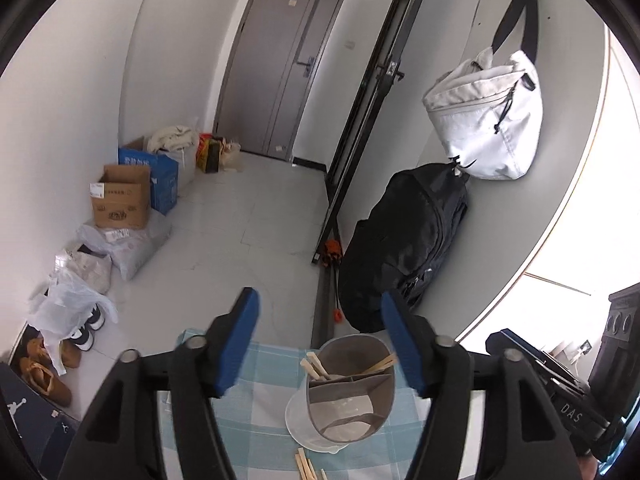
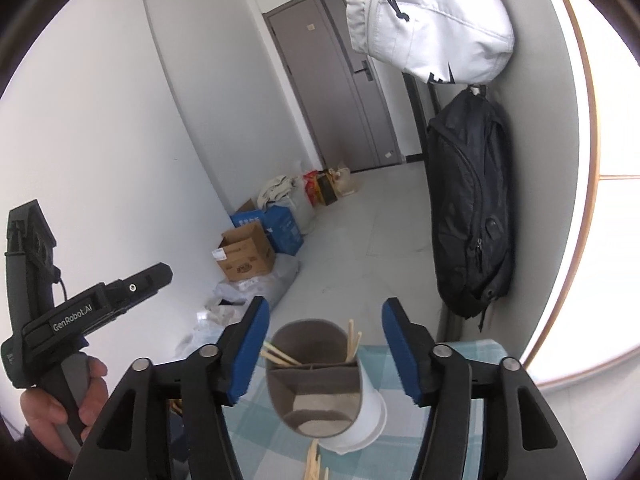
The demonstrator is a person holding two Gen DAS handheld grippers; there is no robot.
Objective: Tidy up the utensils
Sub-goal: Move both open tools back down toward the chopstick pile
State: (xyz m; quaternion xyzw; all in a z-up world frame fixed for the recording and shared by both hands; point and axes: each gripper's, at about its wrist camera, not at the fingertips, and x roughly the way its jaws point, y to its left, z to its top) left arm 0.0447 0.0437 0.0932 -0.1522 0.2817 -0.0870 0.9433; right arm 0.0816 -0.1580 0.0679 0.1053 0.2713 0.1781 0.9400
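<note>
A grey and white utensil holder (image 1: 346,394) with inner compartments stands on a blue checked tablecloth (image 1: 260,408). Several wooden chopsticks (image 1: 320,366) stick out of its far compartment. More chopsticks (image 1: 306,466) lie on the cloth at the bottom edge. My left gripper (image 1: 320,344) is open and empty, above and behind the holder. In the right wrist view the holder (image 2: 320,384) sits between my open, empty right gripper's (image 2: 326,348) fingers, with chopsticks (image 2: 276,356) in it and loose chopsticks (image 2: 316,464) below. The left gripper body (image 2: 80,312) shows at left, held by a hand.
A black backpack (image 1: 404,248) and a white bag (image 1: 488,116) hang on the wall at the right. Cardboard boxes (image 1: 120,200), plastic bags and shoes (image 1: 48,372) line the left wall. A grey door (image 1: 280,64) is at the far end.
</note>
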